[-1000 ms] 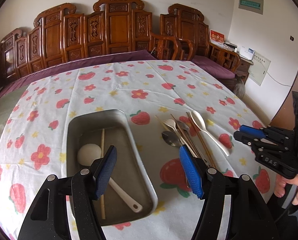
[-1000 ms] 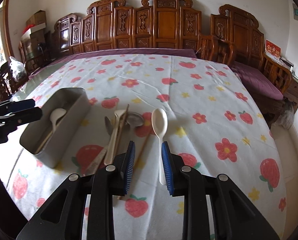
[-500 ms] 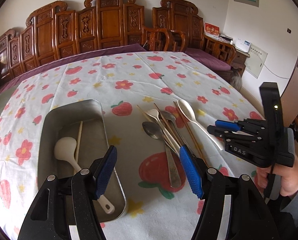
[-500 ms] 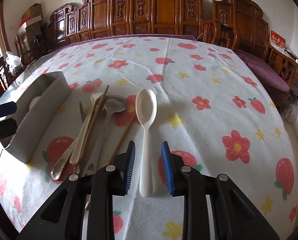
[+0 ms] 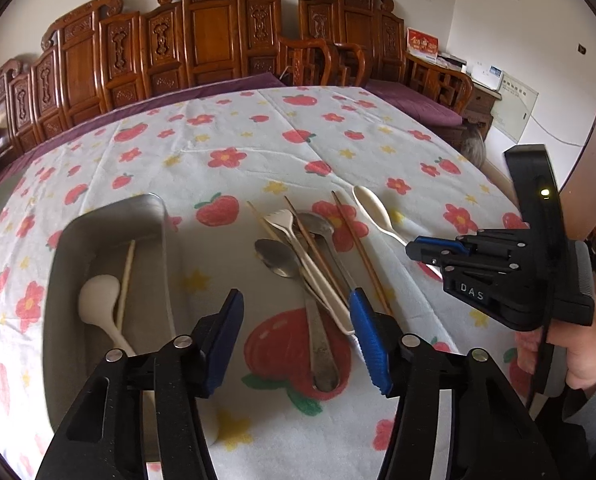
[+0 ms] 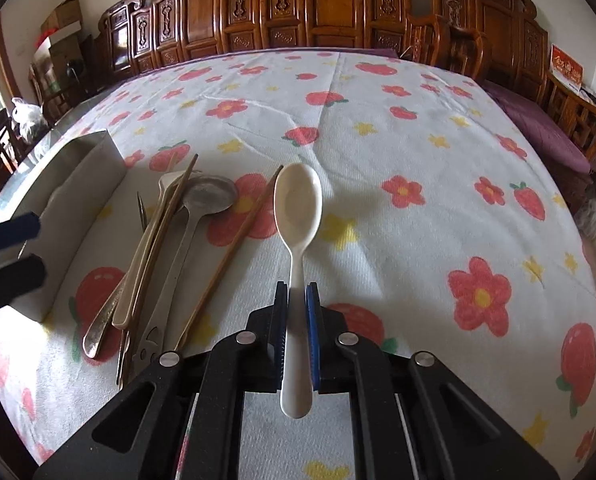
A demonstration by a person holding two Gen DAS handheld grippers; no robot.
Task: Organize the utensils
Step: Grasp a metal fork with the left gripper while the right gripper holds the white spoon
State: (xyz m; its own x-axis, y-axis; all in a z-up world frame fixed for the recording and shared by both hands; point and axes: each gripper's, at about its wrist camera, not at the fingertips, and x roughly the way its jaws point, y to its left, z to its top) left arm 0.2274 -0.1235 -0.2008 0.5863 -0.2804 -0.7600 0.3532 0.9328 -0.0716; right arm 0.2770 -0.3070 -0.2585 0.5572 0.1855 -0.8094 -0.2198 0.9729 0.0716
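A: Spoon (image 6: 298,208), the white one, lies on the tablecloth (image 6: 418,160) right of the pile (image 6: 169,248), handle pinched as the right gripper (image 6: 296,300) closes. Why there?
B: Handle end points this way; bowl stays free.
A: Left gripper (image 5: 298,336)?
B: Half wide and narrowing, nothing touching its pads, above a metal spoon (image 5: 318,320).
A: Room?
B: The tin (image 5: 109,216) sits left, past the pile; I'd lift first.
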